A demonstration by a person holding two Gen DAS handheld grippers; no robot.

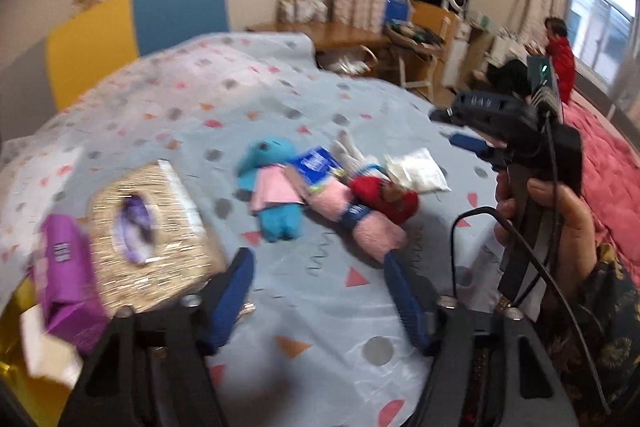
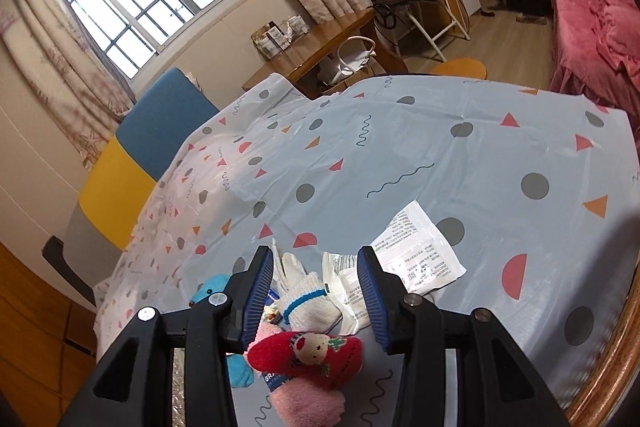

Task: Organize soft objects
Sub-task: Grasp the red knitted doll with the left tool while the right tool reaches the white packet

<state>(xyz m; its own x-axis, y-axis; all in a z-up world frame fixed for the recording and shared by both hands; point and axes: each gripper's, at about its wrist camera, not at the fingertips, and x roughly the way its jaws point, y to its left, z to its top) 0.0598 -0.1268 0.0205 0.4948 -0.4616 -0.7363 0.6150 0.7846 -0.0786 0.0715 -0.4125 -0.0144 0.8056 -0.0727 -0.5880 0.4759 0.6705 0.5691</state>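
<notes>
Left hand-held gripper point(image 1: 318, 263) tilted down; nothing between jaws.

Purple packet point(image 1: 66, 279) blurred, perhaps tissues

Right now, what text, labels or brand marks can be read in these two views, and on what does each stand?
"GR": start of a cut-off word on the blue band round the pink sock.
White packet: rows of fine print, too small to read.
Blue pack: white lettering, blurred.
Purple pack: label blurred.
Tissue box: nothing legible.
</notes>
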